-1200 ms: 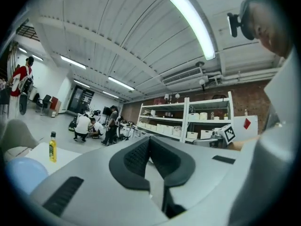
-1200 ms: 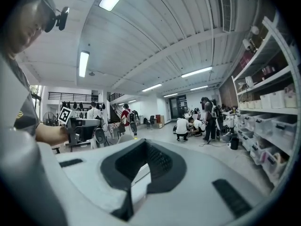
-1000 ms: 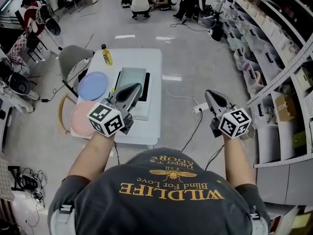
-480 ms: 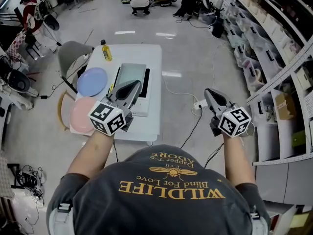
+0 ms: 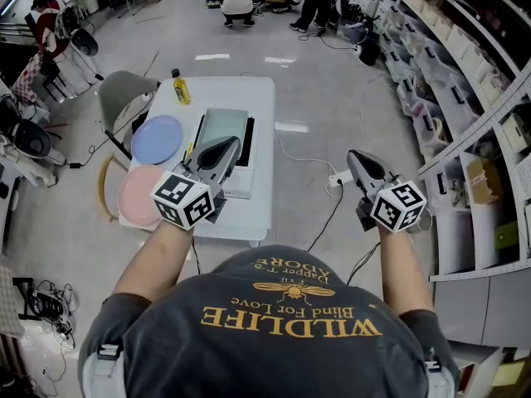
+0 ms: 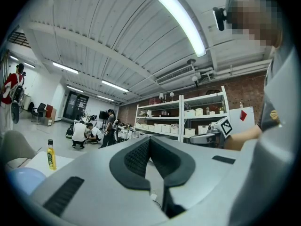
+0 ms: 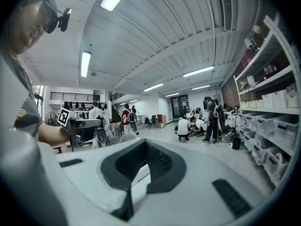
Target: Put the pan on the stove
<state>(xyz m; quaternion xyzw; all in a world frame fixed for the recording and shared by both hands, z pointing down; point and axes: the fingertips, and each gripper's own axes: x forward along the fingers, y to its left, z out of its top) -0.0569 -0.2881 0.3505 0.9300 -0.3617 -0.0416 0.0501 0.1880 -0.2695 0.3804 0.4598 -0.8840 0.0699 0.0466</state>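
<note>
A clear plastic bottle (image 5: 180,89) holding yellow liquid stands at the far left corner of the white counter (image 5: 259,98). Translucent plastic bins (image 5: 427,131) line the metal shelving on the right; I cannot tell what is in them. A round blue plate (image 5: 158,139) and a round pink plate (image 5: 137,197) lie at the counter's left edge. A grey-green rectangular tray (image 5: 224,124), possibly the pan, rests on a flat black slab (image 5: 248,143) mid-counter.

The left claw (image 5: 226,148) is clenched on nothing above the counter's near end. The right claw (image 5: 358,157), also clenched and empty, hangs over the floor. Neither claw has shifted since a second ago, nor have the things on the counter.
</note>
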